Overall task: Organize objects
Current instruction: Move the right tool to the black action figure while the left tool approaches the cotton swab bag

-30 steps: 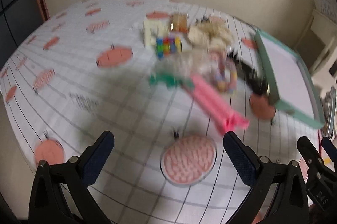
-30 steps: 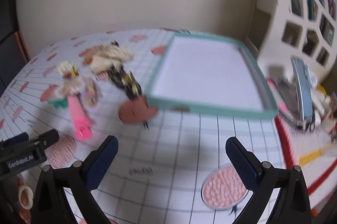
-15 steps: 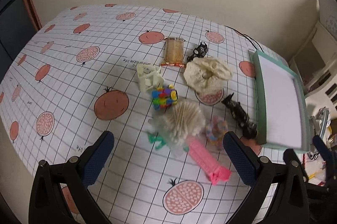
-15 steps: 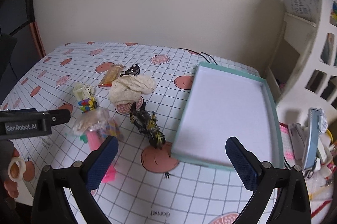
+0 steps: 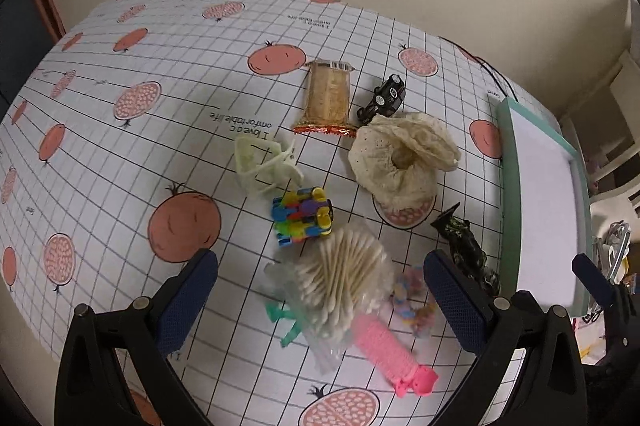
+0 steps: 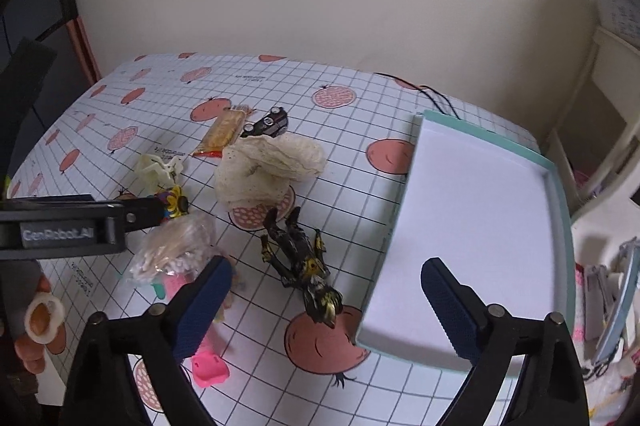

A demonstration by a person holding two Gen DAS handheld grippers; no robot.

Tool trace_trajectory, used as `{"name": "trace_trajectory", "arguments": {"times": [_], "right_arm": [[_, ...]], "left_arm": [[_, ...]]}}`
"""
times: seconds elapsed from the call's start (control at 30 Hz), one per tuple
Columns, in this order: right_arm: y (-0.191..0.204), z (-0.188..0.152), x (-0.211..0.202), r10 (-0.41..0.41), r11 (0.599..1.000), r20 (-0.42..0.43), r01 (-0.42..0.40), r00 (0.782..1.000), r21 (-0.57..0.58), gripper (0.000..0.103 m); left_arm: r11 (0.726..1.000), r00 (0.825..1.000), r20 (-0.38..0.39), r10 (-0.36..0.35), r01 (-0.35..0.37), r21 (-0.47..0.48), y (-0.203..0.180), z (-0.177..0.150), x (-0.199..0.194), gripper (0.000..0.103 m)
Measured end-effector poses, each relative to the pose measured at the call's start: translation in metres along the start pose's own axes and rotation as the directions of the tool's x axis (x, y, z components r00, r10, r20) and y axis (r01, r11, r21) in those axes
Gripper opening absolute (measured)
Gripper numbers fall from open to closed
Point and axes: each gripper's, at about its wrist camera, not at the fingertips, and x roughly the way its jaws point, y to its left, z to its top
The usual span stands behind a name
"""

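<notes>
Both tongs spread apart, holding nothing. Left gripper [image 5: 320, 290] frames a bag of cotton swabs [image 5: 340, 278] overlying the pink toy [image 5: 390, 354]. Right gripper [image 6: 326, 298] frames the black figure [image 6: 300, 258]; teal tray [image 6: 558, 194] just right.

tablecloth [image 5: 120, 154] white grid, red fruit | tray [image 6: 556, 186] teal rim | figure [image 6: 300, 262] black, perhaps gold

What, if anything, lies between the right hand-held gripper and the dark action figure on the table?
Nothing visible. The right hand-held gripper is open and empty above the cloth, and the dark action figure lies flat just beyond its fingertips with only bare tablecloth around it. The teal tray sits beside it, apart.
</notes>
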Motion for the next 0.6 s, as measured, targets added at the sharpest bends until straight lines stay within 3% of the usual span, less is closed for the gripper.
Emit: {"name": "trace_trajectory", "arguments": {"times": [0.27, 0.6], "right_arm": [[0.001, 0.012, 0.018, 0.065, 0.998, -0.026, -0.065, 0.998, 0.006, 0.097], [0.01, 0.015, 0.041, 0.146, 0.988, -0.084, -0.15, 0.986, -0.034, 0.084]], "left_arm": [[0.999, 0.998, -0.04, -0.051, 0.051, -0.007, 0.004, 0.006, 0.019, 0.103], [0.989, 0.989, -0.083, -0.123, 0.116, -0.087, 0.023, 0.005, 0.032, 0.103]]}}
